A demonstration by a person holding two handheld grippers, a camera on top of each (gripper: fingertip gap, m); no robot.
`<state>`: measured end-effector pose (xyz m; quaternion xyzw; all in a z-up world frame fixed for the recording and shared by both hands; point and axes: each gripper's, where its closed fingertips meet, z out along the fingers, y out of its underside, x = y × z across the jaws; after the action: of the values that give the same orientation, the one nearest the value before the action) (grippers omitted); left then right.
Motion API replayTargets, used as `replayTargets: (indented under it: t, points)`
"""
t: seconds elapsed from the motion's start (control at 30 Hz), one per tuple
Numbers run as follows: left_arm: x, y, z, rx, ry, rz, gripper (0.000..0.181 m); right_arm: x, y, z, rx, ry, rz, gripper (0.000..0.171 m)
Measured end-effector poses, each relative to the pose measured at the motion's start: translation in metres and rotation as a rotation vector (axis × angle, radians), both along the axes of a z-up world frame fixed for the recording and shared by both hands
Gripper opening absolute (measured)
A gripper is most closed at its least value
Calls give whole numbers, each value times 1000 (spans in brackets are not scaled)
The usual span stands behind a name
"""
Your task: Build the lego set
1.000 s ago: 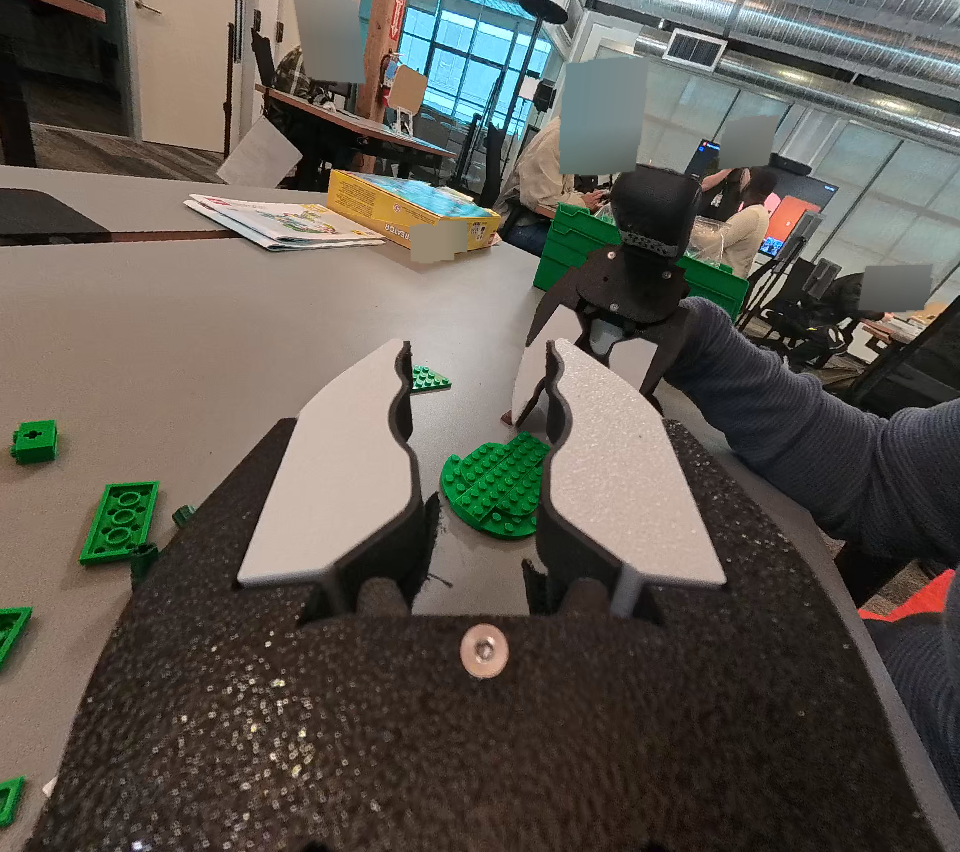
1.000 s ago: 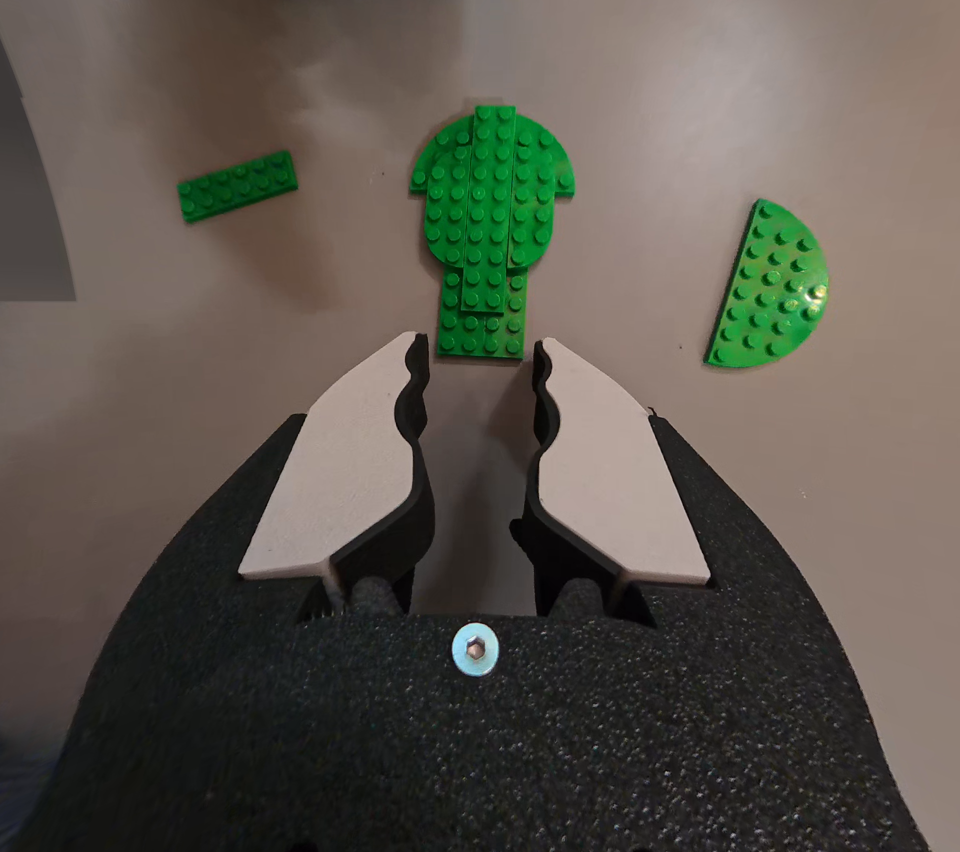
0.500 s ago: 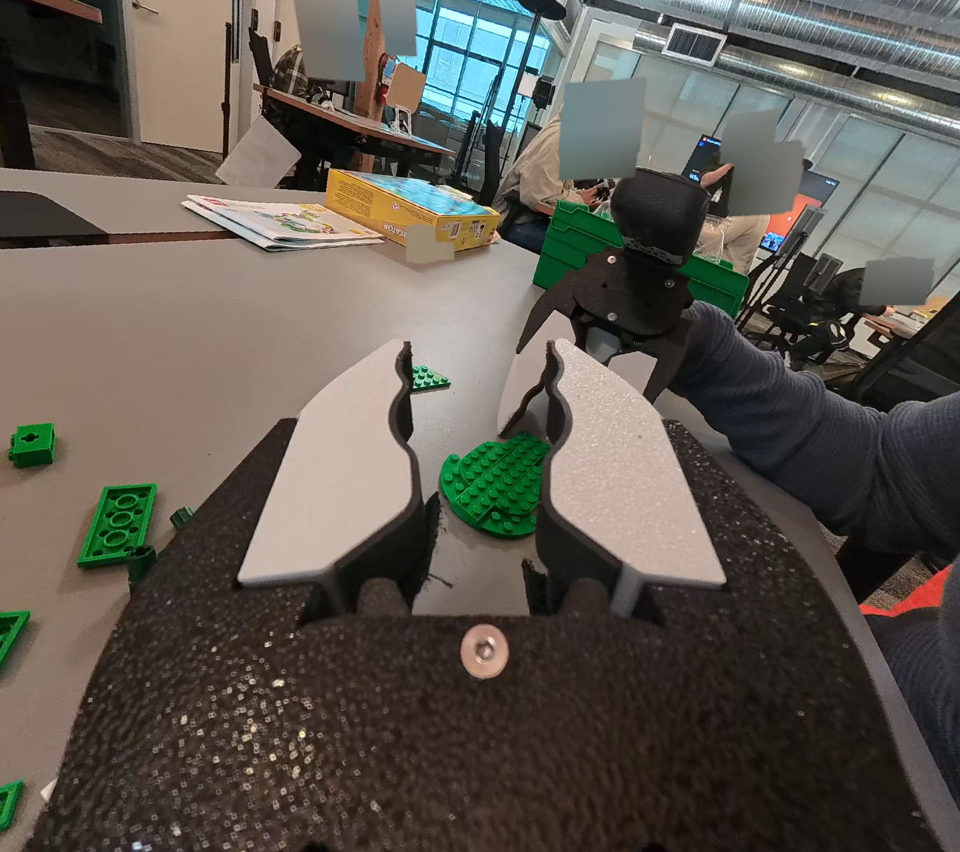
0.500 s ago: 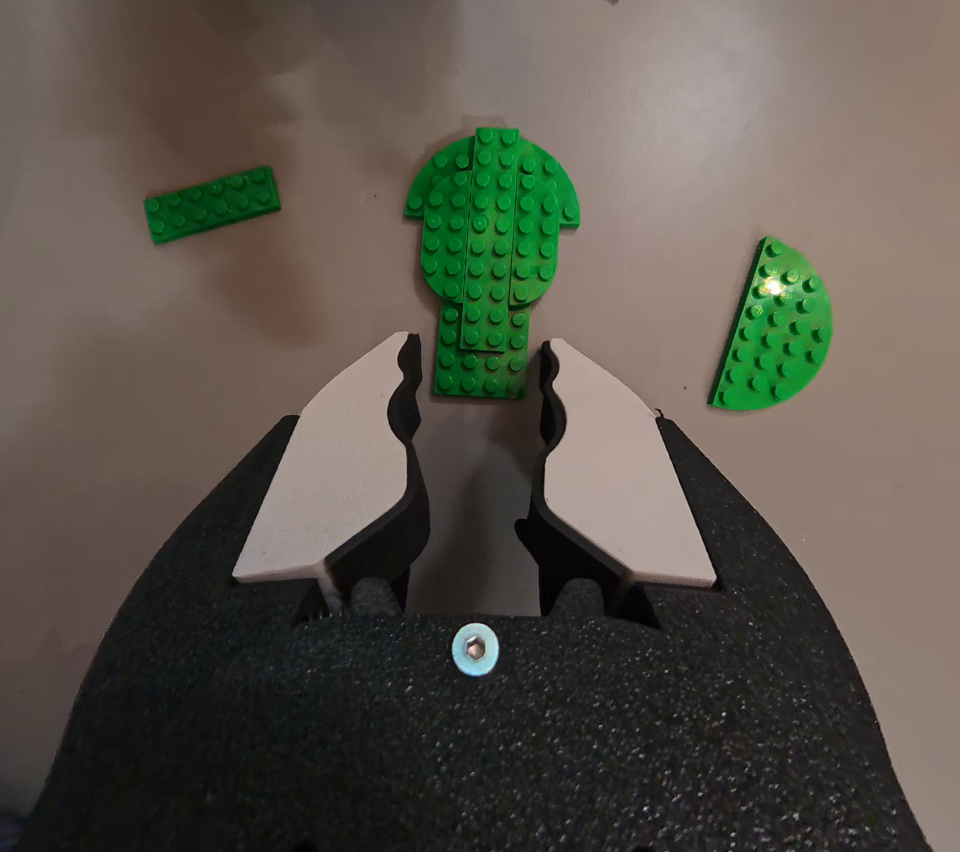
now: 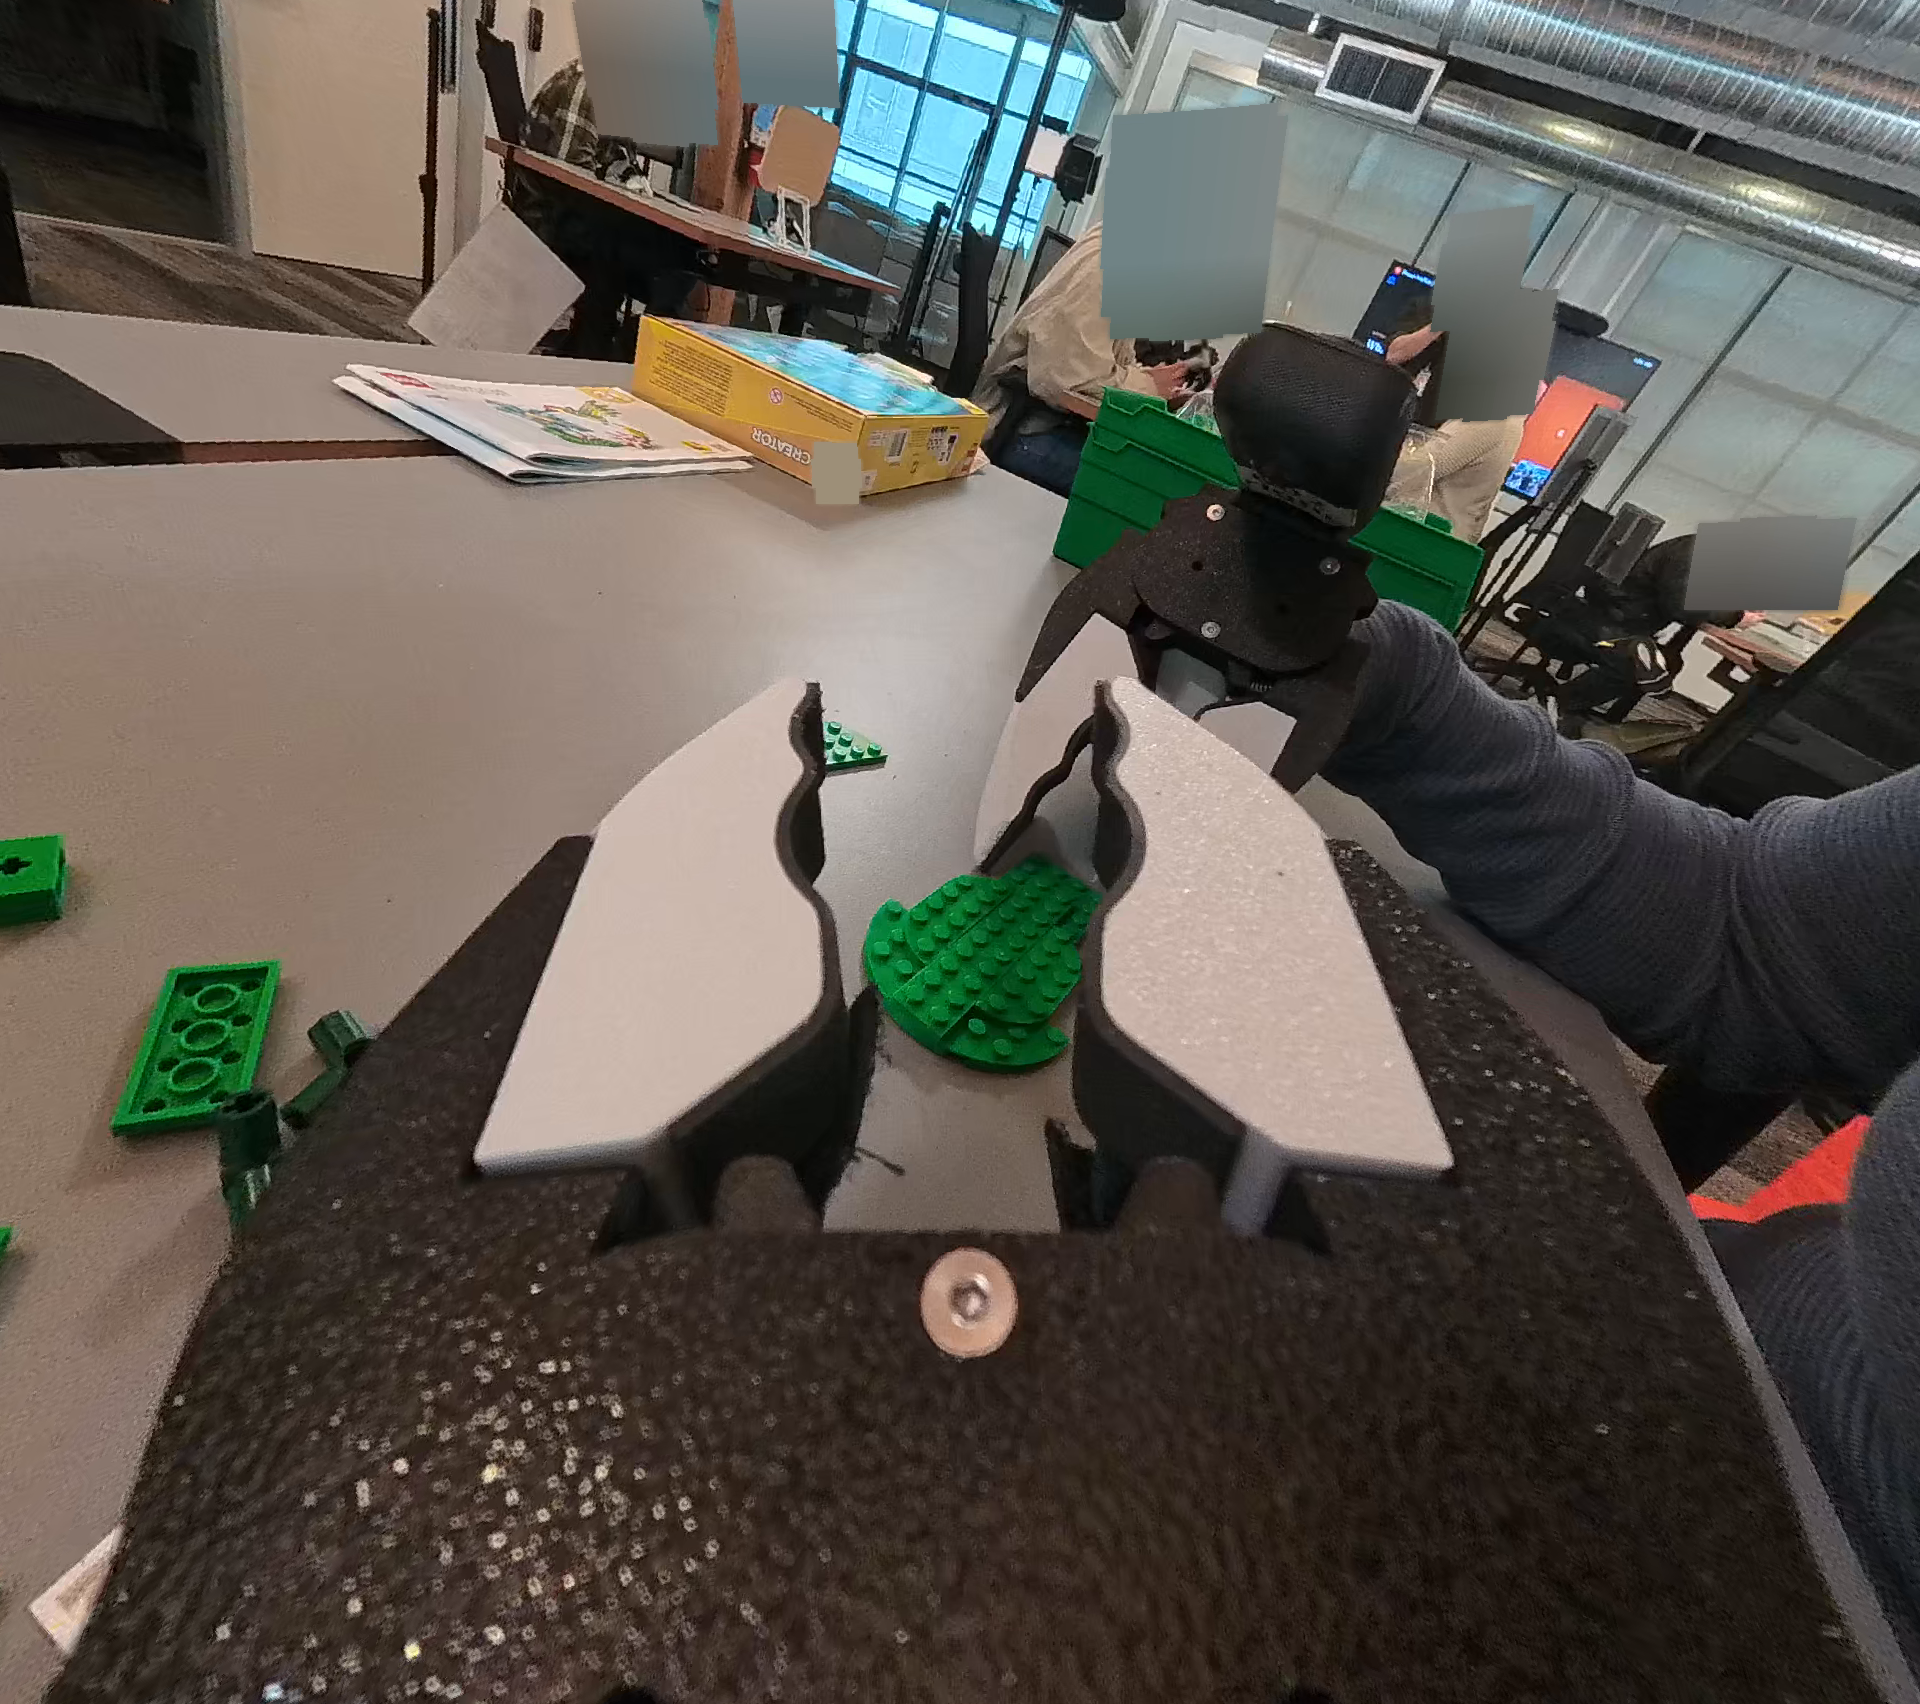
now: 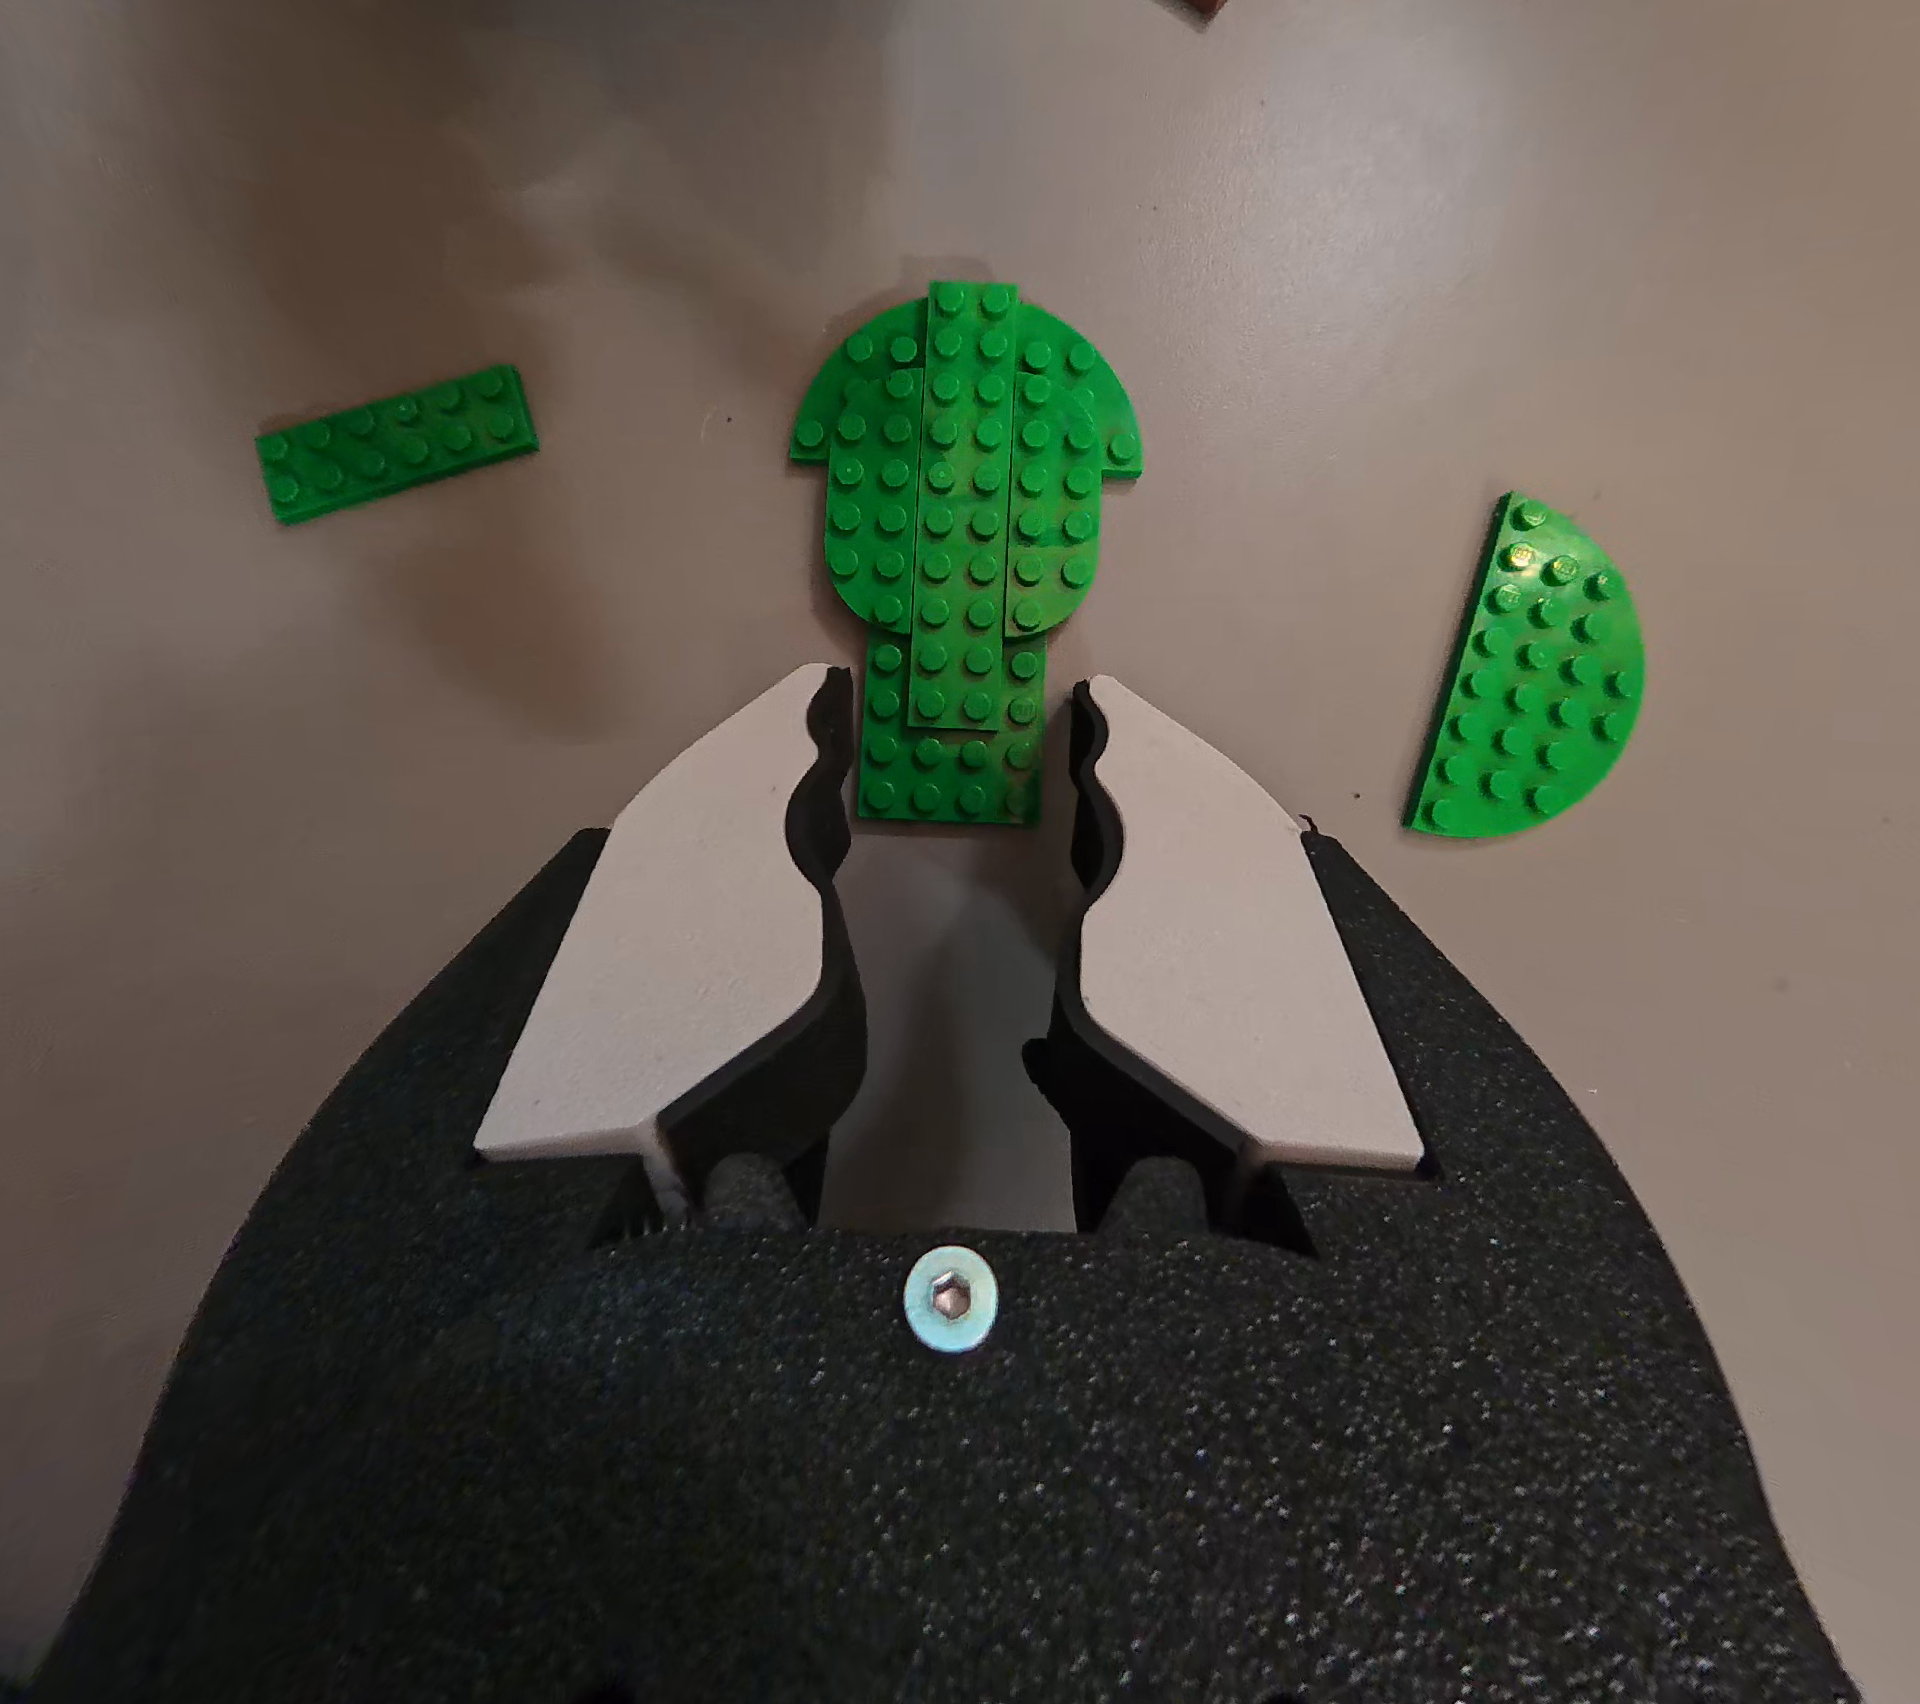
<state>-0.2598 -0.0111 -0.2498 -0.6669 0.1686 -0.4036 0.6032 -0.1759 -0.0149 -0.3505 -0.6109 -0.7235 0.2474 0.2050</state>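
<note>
On table, left to right:
left gripper (image 5: pixel 958 797): low, angled across table, jaws apart, holding nothing
green plate assembly (image 6: pixel 961 548): flat on table (image 6: pixel 1351 252), narrow end between right fingertips
right gripper (image 6: pixel 958 698): pointing straight down, jaws apart, straddling assembly, not clamped

Green plate assembly (image 6: pixel 961 553) flat on table.

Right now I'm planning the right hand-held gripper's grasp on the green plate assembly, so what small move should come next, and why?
Probably ease the right hand-held gripper slightly forward, then close. It is open, and its fingertips only flank the near rectangular end of the green plate assembly, apparently without touching. The assembly lies flat on the table, centred between the fingers.
</note>
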Motion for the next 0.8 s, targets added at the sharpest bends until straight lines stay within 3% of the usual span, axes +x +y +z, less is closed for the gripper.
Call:
replayTargets:
  t: [0.13, 0.8]
  points:
    - [0, 0, 0, 2, 5, 1, 49, 0, 2, -1, 37, -12, 4, 32]
    - [0, 0, 0, 3, 4, 0, 49, -2, 0, 1, 136, 2, 69, 32]
